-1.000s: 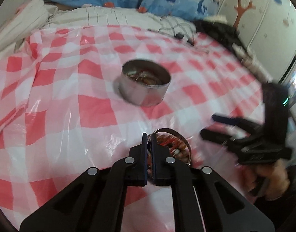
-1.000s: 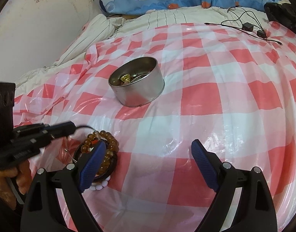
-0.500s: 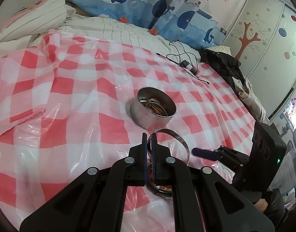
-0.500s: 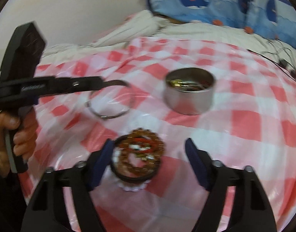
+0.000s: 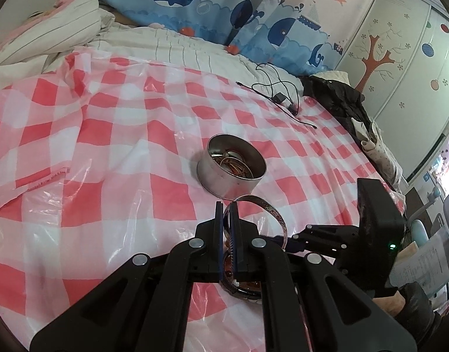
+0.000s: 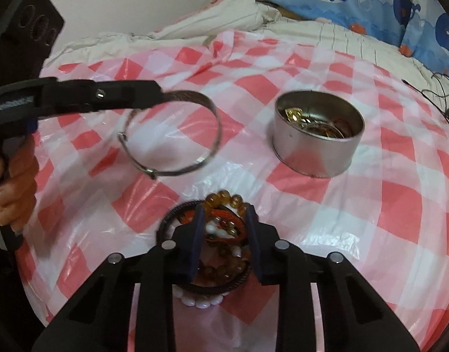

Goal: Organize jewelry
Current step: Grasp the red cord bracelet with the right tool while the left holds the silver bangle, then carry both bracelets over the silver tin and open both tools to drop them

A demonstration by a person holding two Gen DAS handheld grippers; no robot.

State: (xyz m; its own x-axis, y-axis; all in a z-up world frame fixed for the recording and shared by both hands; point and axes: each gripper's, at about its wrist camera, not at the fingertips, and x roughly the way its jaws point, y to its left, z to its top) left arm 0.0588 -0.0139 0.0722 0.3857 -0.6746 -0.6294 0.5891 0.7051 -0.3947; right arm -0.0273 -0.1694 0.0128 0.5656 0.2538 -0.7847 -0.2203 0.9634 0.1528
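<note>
My left gripper (image 5: 227, 205) is shut on a silver bangle (image 5: 271, 211), which hangs clear of the red-checked cloth; the right wrist view shows that bangle (image 6: 215, 117) out past the left gripper (image 6: 160, 94). Beyond stands a round metal tin (image 6: 315, 152) with gold and silver pieces inside. My right gripper (image 6: 224, 208) is down over a pile of bracelets (image 6: 221, 228): amber beads (image 6: 224, 196), white beads (image 6: 201, 302) and a black ring (image 6: 165, 223). Its jaws are closing, with the beads filling the gap between them.
The checked plastic cloth (image 5: 107, 152) covers a bed. A black cable with a small plug (image 5: 280, 98) lies at the far edge, dark clothing (image 5: 342, 99) beside it. Whale-print pillows (image 5: 195, 3) and striped bedding (image 5: 63, 38) lie behind. A hand (image 6: 16, 176) holds the left gripper's handle.
The left gripper has lifted the bangle off the pile and holds it in the air. The right gripper has come over the pile, and its jaws have gone from wide to narrow around the beads.
</note>
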